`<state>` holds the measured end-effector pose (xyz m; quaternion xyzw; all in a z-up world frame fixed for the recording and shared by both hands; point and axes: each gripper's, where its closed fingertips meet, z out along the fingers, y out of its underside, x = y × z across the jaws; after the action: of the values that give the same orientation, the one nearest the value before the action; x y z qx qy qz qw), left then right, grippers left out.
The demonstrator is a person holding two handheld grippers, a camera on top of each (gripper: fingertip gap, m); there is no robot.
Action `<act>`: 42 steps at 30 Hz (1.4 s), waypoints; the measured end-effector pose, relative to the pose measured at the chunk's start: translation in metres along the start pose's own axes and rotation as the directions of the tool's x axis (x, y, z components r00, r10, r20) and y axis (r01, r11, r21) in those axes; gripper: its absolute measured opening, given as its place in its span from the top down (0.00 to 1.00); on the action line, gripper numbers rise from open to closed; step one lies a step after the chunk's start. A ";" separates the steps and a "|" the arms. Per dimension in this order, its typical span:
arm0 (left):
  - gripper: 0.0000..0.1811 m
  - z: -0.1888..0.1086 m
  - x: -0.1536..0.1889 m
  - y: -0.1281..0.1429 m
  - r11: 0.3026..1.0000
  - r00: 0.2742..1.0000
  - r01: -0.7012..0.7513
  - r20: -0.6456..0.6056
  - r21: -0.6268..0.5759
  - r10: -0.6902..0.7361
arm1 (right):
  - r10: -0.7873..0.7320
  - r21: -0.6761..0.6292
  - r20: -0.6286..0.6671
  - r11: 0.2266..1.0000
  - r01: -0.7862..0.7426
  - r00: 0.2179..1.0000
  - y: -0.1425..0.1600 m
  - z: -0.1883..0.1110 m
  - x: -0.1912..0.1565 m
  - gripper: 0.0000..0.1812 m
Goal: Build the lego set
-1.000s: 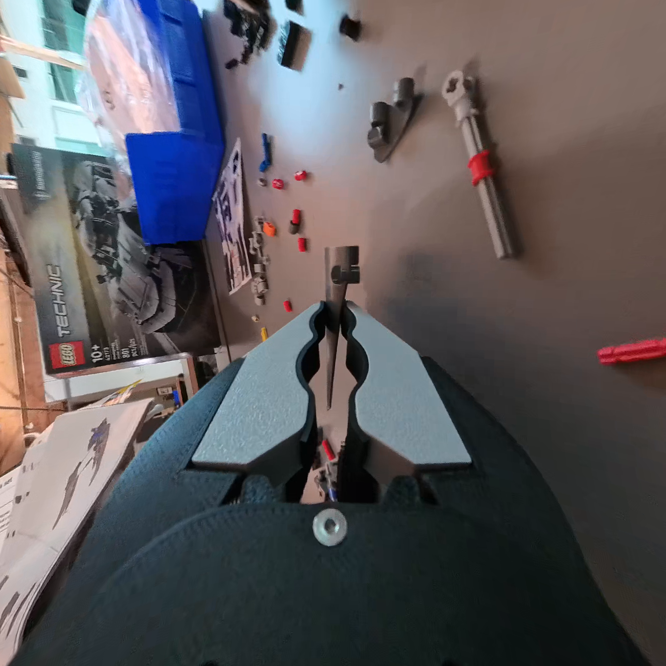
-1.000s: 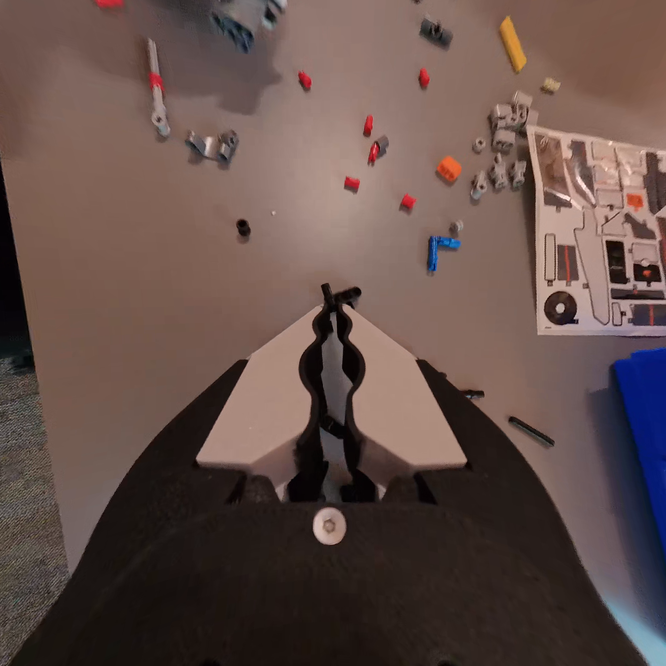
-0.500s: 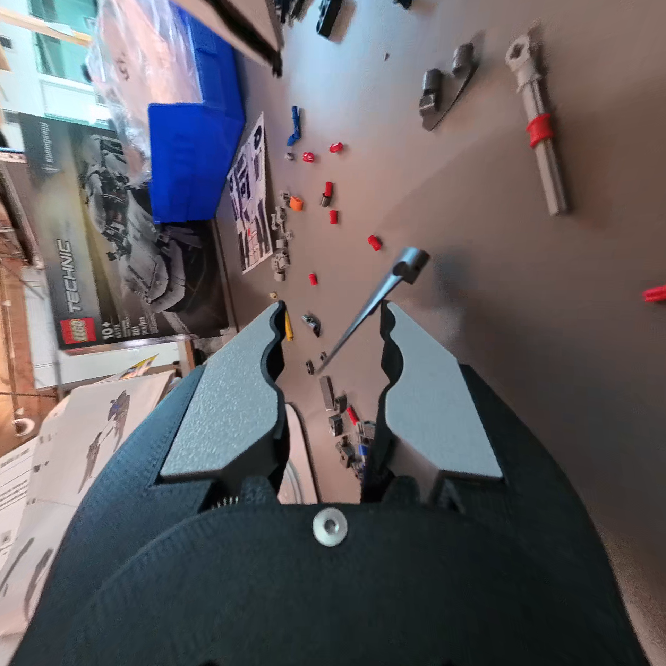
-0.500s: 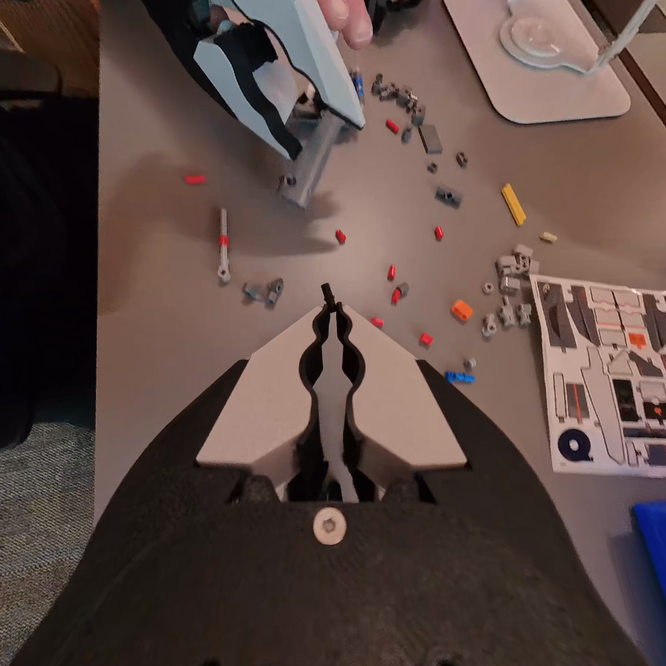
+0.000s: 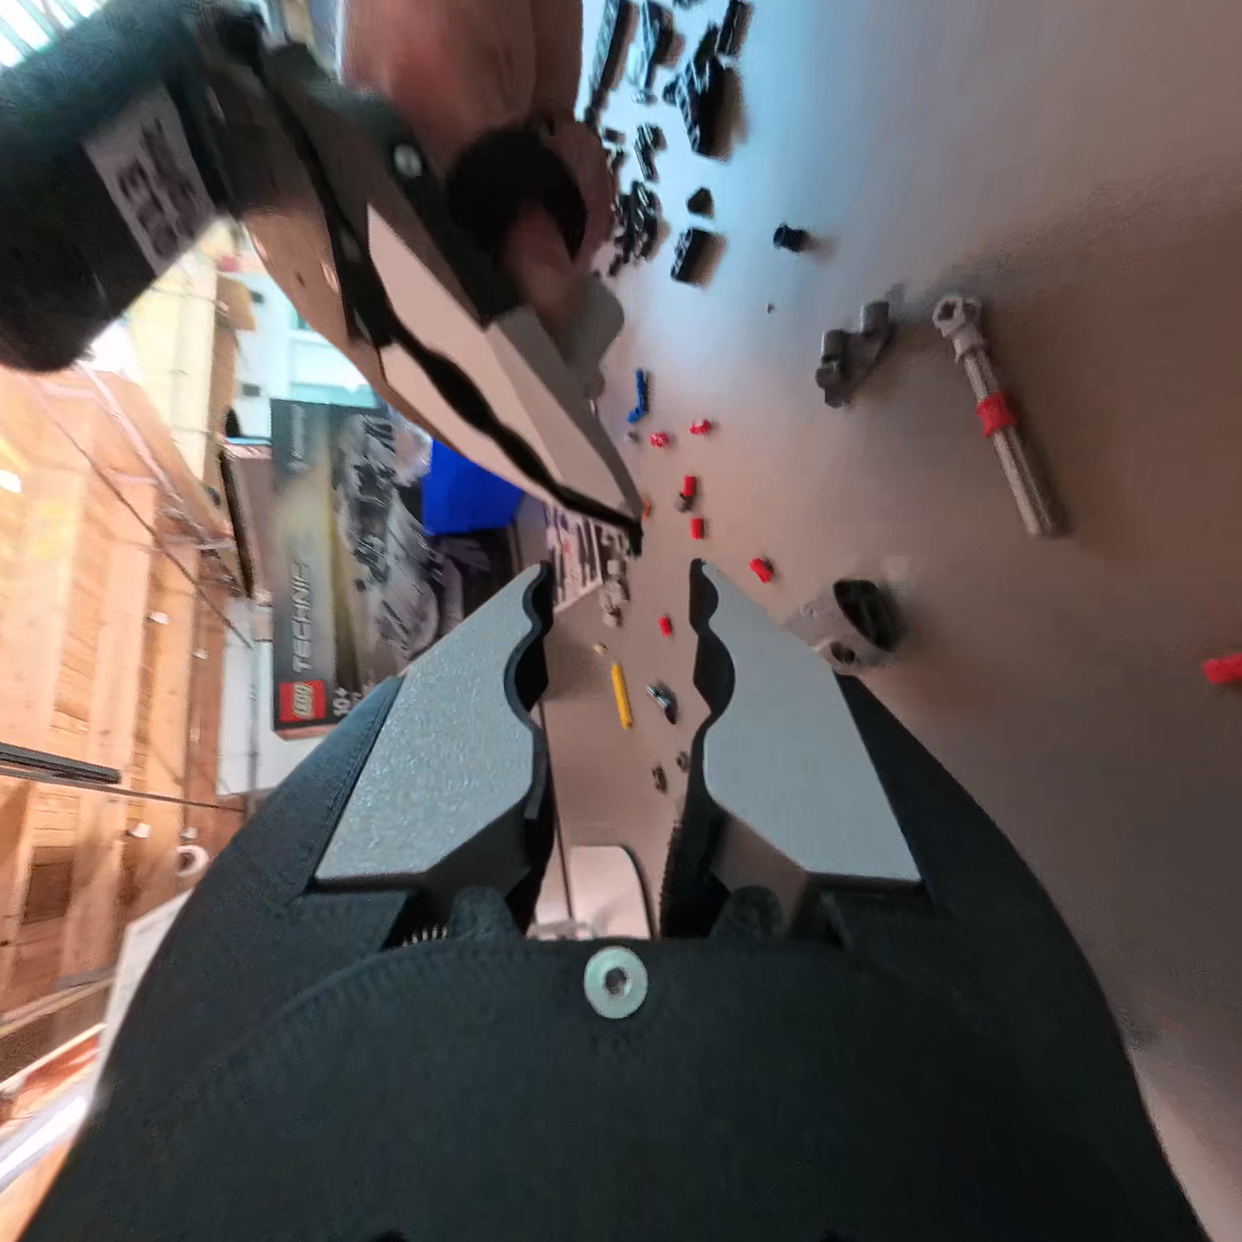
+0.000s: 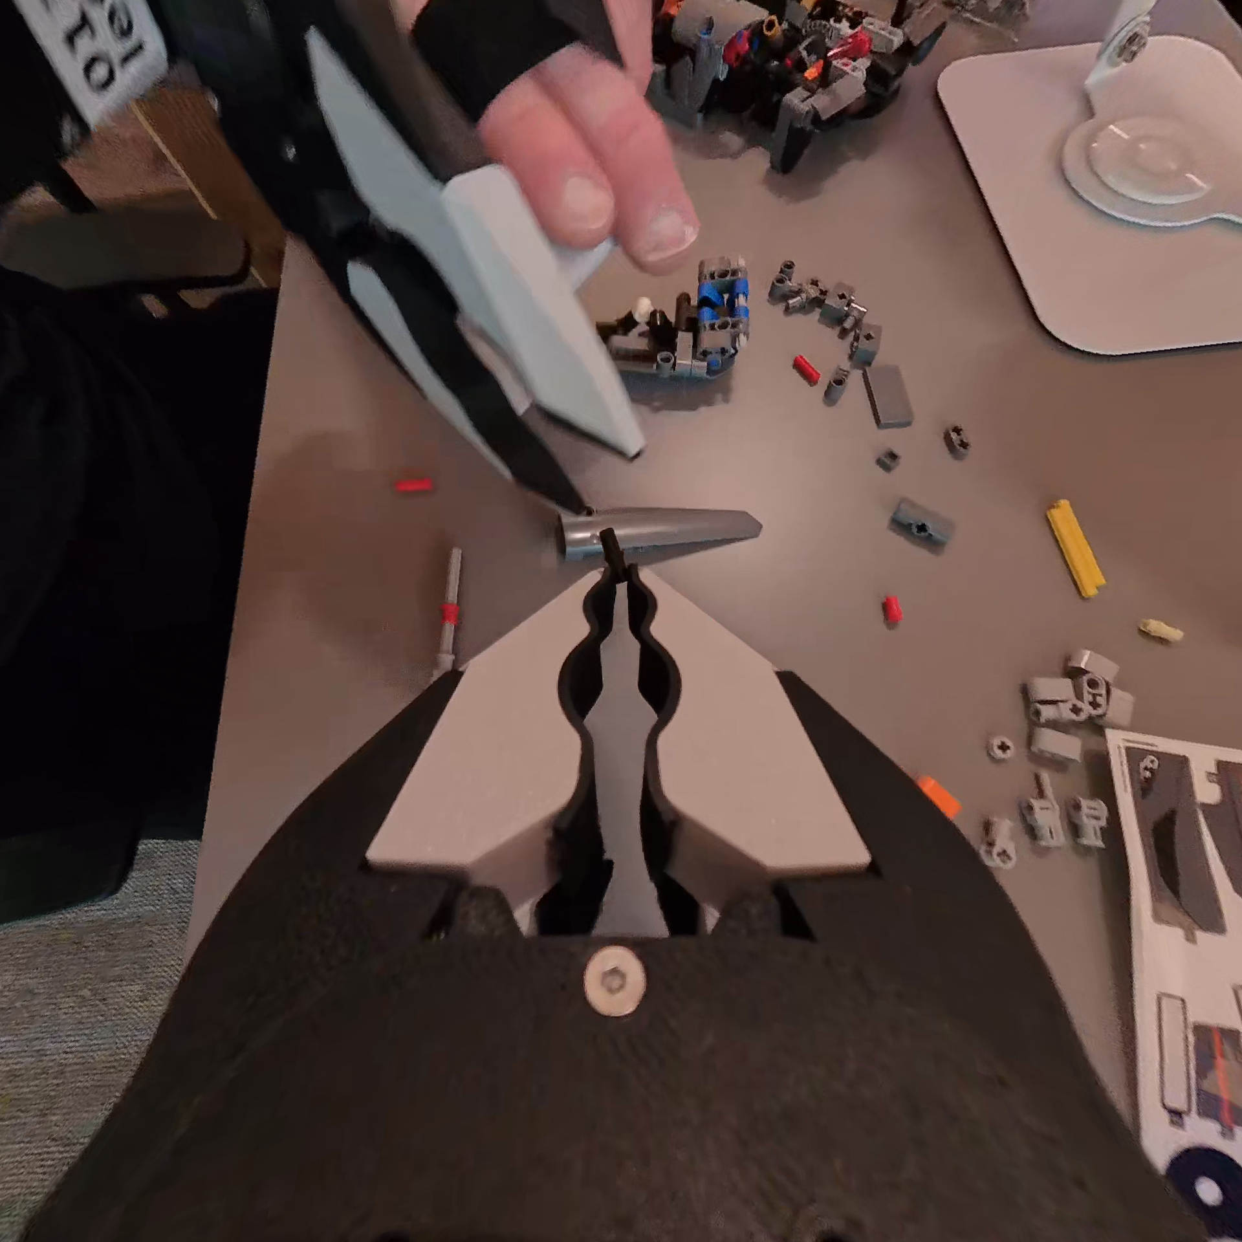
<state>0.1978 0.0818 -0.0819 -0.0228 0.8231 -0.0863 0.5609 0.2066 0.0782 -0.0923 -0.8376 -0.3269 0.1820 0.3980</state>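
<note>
A grey tapered panel piece (image 6: 662, 531) lies on the brown table; in the left wrist view it (image 5: 843, 625) rests just right of my finger. My left gripper (image 5: 622, 571) is open and empty; in the right wrist view it (image 6: 605, 477) hangs over the piece's wide end, held by a hand. My right gripper (image 6: 618, 574) is shut on a small black pin (image 6: 610, 546), whose tip is at the wide end of the grey piece. The right gripper also shows in the left wrist view (image 5: 632, 531), blurred.
A partly built model (image 6: 793, 60) and a small blue-and-grey sub-assembly (image 6: 692, 329) sit at the back. Loose grey parts (image 6: 1075, 699), red pins, a yellow axle (image 6: 1075, 548), a grey axle with a red bush (image 6: 449, 605), a sticker sheet (image 6: 1183, 874) and a white pad (image 6: 1089, 201) lie around. Only a small space, under 4 cm, lies between the two pairs of fingers.
My left gripper opened and let go of the grey tapered piece, which now lies on the table. My right gripper carried the black pin up to that piece.
</note>
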 end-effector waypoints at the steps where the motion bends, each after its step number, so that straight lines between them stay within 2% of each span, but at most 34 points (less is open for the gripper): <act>1: 0.80 0.002 -0.001 -0.002 1.000 1.000 -0.018 0.021 0.004 0.018 | 0.008 0.004 0.012 1.000 -0.008 1.000 -0.002 0.001 0.000 1.00; 4: 0.82 0.006 -0.006 -0.002 1.000 0.998 -0.027 0.063 0.005 0.027 | 0.025 0.019 0.040 0.999 -0.026 0.999 -0.006 0.002 -0.001 1.00; 10: 0.98 0.006 -0.007 -0.006 0.999 0.995 -0.034 0.099 0.031 0.030 | 0.050 0.068 0.080 0.996 -0.056 0.995 -0.014 -0.002 -0.005 1.00; 13: 0.99 0.006 -0.011 -0.006 0.999 0.993 -0.002 0.120 0.035 -0.002 | 0.064 0.103 0.087 0.992 -0.072 0.994 -0.018 -0.007 -0.004 1.00; 17: 0.99 -0.003 -0.032 -0.011 0.991 0.976 0.083 0.194 0.108 -0.102 | 0.080 0.260 0.103 0.960 -0.104 0.991 -0.036 -0.022 -0.006 0.99; 21: 1.00 -0.013 -0.049 -0.018 0.977 0.950 0.122 0.266 0.177 -0.167 | 0.102 0.382 0.081 0.915 -0.126 0.991 -0.051 -0.035 -0.008 0.94; 38: 0.99 -0.025 -0.062 -0.029 0.986 0.915 -0.011 0.400 0.167 -0.058 | 0.147 0.528 0.272 0.804 -0.275 0.951 -0.071 -0.044 -0.025 0.99; 42: 0.99 -0.028 -0.065 -0.029 0.989 0.903 -0.026 0.427 0.144 -0.038 | 0.149 0.553 0.260 0.786 -0.274 0.954 -0.075 -0.044 -0.025 0.99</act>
<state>0.1941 0.0658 -0.0070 -0.0025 0.6711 -0.1411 0.7278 0.1832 0.0716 -0.0048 -0.6832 -0.1974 0.4014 0.5771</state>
